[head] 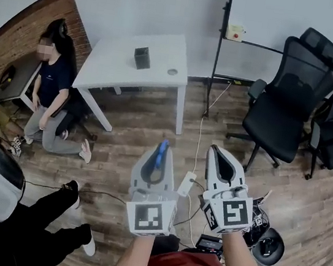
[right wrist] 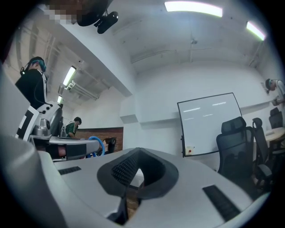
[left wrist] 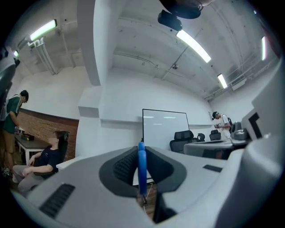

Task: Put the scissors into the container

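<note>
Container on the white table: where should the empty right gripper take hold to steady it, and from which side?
Probably across two opposite side walls near the rim of the container, coming from above. It stands upright, a small dark box taller than wide, with bare table beside it. Flat walls suit the right gripper, now shut, which must open first.

White table [head: 117, 66] bearing dark container [head: 142, 57]

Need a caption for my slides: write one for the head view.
Left gripper shut on blue-handled scissors, right gripper shut and empty, above wood floor; white table with dark container ahead.
</note>
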Demonstrator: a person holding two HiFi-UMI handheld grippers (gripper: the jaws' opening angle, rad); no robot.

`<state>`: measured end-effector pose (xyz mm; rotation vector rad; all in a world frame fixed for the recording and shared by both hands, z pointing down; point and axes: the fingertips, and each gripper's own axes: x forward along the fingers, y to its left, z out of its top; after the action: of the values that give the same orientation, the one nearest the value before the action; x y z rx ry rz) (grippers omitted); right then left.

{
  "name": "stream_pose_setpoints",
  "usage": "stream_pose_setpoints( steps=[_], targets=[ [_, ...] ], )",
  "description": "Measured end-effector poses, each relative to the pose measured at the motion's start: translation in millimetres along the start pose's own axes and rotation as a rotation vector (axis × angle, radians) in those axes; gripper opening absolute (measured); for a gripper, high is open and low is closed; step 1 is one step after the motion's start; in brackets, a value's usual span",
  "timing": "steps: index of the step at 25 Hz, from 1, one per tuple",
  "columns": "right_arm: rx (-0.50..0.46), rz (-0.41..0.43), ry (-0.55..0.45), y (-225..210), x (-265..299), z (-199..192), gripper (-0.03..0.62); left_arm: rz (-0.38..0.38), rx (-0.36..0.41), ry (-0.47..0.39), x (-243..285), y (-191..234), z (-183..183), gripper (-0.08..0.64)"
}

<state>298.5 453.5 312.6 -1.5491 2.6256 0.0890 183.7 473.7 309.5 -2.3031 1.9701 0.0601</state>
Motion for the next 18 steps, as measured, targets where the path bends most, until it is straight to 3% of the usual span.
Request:
stream_pose_setpoints(
  steps=[10, 18],
  targets=[
    [-0.019, 0.021, -0.017, 26.6, 98.7, -1.4, 0.008, 0.04, -0.014, -0.021, 55.1, 92.5, -3.5, 0.052],
    [-0.002, 0.031, -0.048, 18.0, 193.0, -12.5, 0.008, 0.062, 0.013, -0.044, 126.8, 147.3, -7.5, 0.052]
  ],
)
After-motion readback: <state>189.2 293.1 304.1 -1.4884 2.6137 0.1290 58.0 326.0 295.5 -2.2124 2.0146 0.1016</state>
